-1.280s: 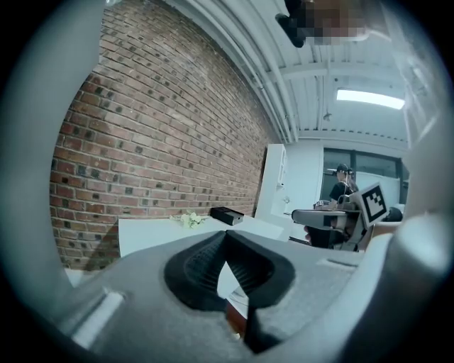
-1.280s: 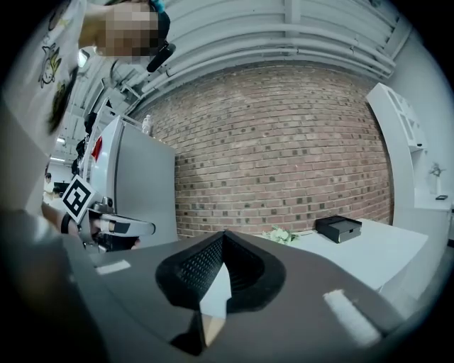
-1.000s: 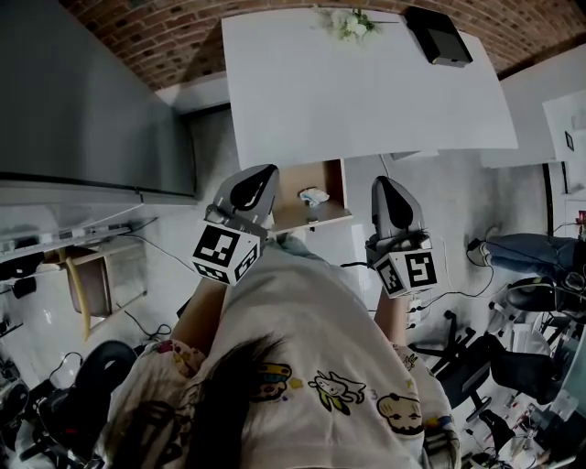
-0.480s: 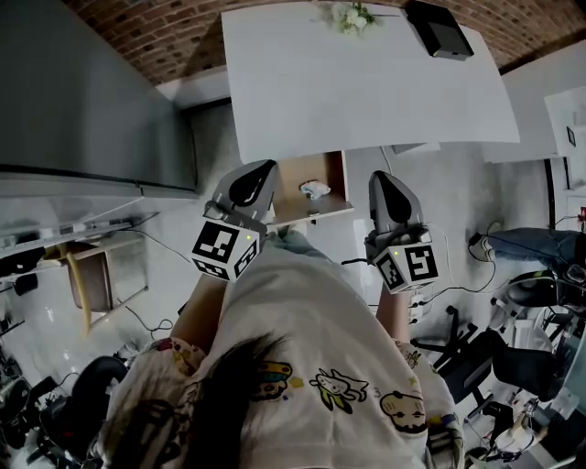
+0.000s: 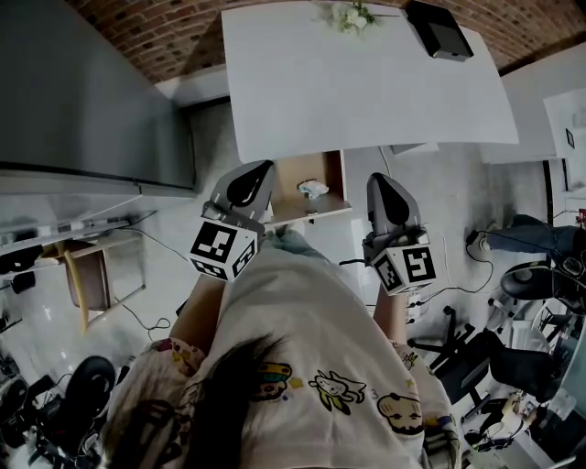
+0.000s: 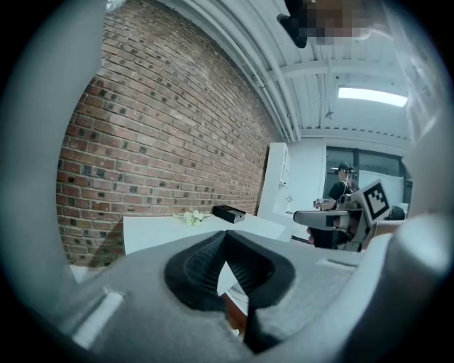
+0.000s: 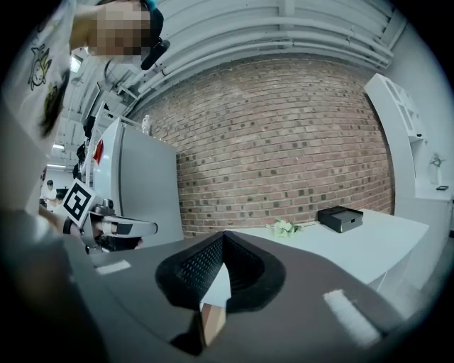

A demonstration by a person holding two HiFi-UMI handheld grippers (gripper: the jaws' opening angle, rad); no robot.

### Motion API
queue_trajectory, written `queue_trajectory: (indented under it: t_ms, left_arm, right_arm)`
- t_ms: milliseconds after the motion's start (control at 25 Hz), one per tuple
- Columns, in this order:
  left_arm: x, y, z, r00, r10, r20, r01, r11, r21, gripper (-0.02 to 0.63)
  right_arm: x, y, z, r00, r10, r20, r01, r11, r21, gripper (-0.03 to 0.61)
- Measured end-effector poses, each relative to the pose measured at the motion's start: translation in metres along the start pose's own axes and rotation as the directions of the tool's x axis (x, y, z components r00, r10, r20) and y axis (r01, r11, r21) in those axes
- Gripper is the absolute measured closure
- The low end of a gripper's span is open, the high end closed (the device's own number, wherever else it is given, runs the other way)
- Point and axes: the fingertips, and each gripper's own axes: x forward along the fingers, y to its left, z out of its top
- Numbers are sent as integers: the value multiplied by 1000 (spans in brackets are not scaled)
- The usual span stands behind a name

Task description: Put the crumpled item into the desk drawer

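Observation:
A small white crumpled item [image 5: 312, 189] lies inside the open wooden desk drawer [image 5: 289, 179], which sticks out from under the white desk [image 5: 366, 87]. My left gripper [image 5: 249, 182] hovers over the drawer's left edge, shut and empty. My right gripper [image 5: 385, 190] hangs just right of the drawer over the floor, also shut with nothing in it. In the left gripper view the jaws [image 6: 227, 238] meet at their tips, and the desk top shows beyond them. The right gripper view shows the same closed tips [image 7: 224, 238] in front of the desk.
On the desk's far edge sit a white flower bunch [image 5: 352, 16] and a black box [image 5: 440, 32]. A tall grey cabinet [image 5: 82, 92] stands at the left against the brick wall. Office chairs [image 5: 476, 366] and a person's leg [image 5: 545, 236] are at the right. Cables lie on the floor.
Both grippers have stayed almost where they were, drifting slightly towards the desk. The person's legs at the right have drawn back towards the frame edge.

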Motion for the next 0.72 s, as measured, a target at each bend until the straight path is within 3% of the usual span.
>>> queue_trajectory:
  t_ms: [720]
  left_arm:
    - [-2, 3, 0, 1000, 8, 8, -8, 1000, -3, 615]
  right_arm:
    - [4, 4, 1, 1000, 20, 1, -20, 1000, 1, 569]
